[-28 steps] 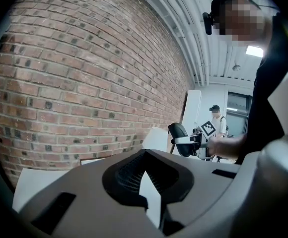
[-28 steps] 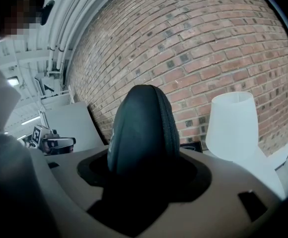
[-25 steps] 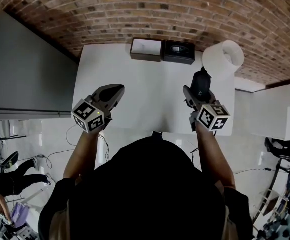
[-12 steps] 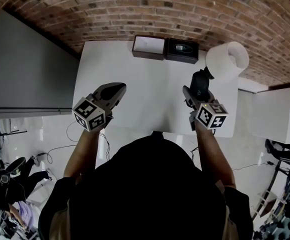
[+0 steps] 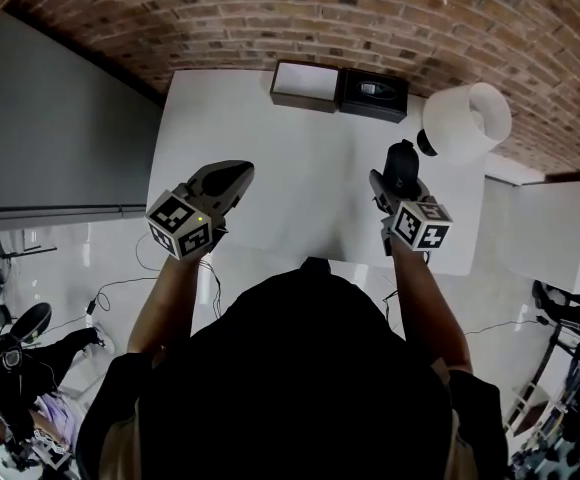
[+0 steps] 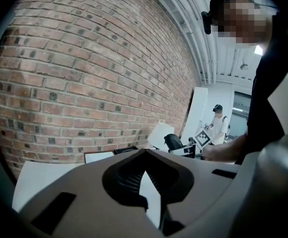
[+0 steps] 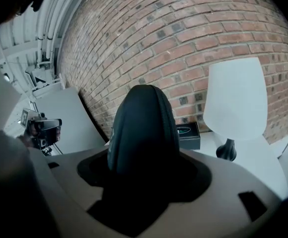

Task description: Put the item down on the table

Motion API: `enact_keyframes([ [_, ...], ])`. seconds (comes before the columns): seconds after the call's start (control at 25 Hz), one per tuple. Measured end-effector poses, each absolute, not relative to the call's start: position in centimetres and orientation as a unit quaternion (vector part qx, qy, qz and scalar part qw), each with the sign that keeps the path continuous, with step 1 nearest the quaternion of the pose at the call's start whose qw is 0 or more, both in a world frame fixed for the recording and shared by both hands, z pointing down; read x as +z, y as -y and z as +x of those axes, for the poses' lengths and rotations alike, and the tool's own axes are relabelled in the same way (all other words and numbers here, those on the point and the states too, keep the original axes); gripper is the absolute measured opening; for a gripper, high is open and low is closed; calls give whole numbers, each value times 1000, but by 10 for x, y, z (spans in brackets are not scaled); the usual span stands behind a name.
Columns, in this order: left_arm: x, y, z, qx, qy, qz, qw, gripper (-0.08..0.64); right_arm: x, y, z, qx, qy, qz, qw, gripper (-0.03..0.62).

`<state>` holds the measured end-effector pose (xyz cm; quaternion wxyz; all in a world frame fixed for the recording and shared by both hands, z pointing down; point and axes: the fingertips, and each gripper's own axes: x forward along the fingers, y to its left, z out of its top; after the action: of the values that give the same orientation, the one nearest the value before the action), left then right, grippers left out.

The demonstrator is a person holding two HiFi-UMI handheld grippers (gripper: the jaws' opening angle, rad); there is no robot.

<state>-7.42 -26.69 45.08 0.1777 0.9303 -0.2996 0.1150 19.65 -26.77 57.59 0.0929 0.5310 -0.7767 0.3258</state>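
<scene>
A black oval zipped case (image 5: 403, 158) stands upright between the jaws of my right gripper (image 5: 400, 182), which is shut on it above the right part of the white table (image 5: 300, 168). In the right gripper view the case (image 7: 141, 128) fills the gap of the right gripper (image 7: 144, 167) and hides the table below. Whether the case touches the table I cannot tell. My left gripper (image 5: 236, 175) hovers over the table's left front, shut and holding nothing. In its own view the left gripper (image 6: 145, 153) has its tips together.
A white table lamp (image 5: 465, 123) stands at the table's back right, close to the case, and it shows again as the lamp (image 7: 233, 100). A white-lidded box (image 5: 305, 85) and a black box (image 5: 373, 93) sit at the back edge by the brick wall.
My right gripper has sunk a little toward the table with the case still in it. The left gripper has stayed about where it was.
</scene>
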Motion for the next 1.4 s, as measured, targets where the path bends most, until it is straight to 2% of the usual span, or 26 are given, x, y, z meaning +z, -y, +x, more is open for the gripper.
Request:
enact_keyframes([
  [0.68, 478, 266, -65, 129, 300, 925, 197, 17, 662, 263, 205, 359, 755, 527, 150, 313],
  [1.4, 491, 250, -69, 142, 304, 920, 205, 17, 715, 250, 197, 366, 751, 511, 202, 313],
])
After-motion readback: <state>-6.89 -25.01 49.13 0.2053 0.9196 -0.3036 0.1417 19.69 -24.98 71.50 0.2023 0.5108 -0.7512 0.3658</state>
